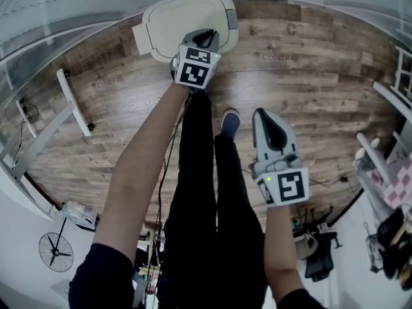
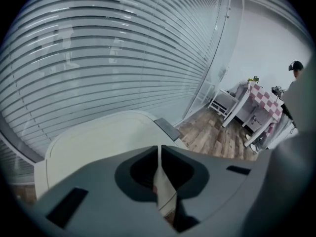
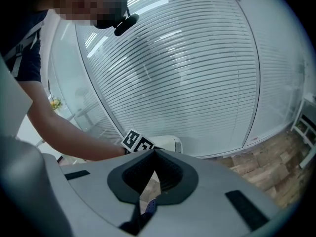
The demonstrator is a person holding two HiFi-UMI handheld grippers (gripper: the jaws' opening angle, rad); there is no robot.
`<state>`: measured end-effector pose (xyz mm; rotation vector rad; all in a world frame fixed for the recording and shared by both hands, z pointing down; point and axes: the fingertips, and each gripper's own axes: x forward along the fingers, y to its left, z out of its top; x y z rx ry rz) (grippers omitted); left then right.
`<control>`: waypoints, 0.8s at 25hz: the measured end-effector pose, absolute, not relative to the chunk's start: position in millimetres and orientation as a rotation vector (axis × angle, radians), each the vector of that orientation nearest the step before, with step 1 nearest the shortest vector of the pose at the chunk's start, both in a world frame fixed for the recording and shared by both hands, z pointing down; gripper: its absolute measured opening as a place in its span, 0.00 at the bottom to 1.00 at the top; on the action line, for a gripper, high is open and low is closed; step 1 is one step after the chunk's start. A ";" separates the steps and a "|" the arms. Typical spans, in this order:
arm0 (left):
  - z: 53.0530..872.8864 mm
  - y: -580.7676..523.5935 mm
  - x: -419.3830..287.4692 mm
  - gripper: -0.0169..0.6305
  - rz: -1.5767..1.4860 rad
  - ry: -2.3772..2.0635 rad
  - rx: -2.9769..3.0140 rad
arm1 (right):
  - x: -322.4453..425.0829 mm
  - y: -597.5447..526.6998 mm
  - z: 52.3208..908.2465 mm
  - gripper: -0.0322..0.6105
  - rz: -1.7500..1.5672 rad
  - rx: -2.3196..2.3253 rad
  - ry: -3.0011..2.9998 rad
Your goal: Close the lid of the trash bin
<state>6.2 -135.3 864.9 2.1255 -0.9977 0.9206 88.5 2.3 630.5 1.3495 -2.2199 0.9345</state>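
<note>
The white trash bin (image 1: 183, 21) stands on the wood floor by the glass wall, its lid (image 2: 106, 139) lying flat with a grey tab (image 2: 168, 128) at its right edge. My left gripper (image 1: 207, 37) hovers over the lid's near right part; in the left gripper view its jaws (image 2: 159, 148) meet with nothing between them. Whether it touches the lid I cannot tell. My right gripper (image 1: 264, 116) hangs shut over bare floor, well to the right of and nearer than the bin. From the right gripper view the bin (image 3: 167, 143) shows behind the left gripper's marker cube (image 3: 137, 141).
A glass wall with blinds (image 2: 98, 58) runs behind the bin. A white frame (image 1: 72, 102) lies on the floor at left, a fan (image 1: 55, 253) lower left. A table with a checkered cloth (image 2: 264, 102) and white shelving (image 1: 393, 102) stand to the right. The person's shoe (image 1: 230, 118) is between the grippers.
</note>
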 end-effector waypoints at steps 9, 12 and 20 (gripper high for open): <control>844.8 -133.0 -12.6 0.04 0.908 -1.052 2.140 | 87.3 6.9 621.7 0.06 0.916 1.351 -2.232; 832.3 -132.9 -17.0 0.04 0.879 -1.084 2.144 | 91.9 11.1 618.4 0.06 0.869 1.333 -2.235; 760.6 -121.7 -41.3 0.04 0.675 -1.219 2.144 | 116.8 17.4 601.6 0.06 0.908 1.407 -2.197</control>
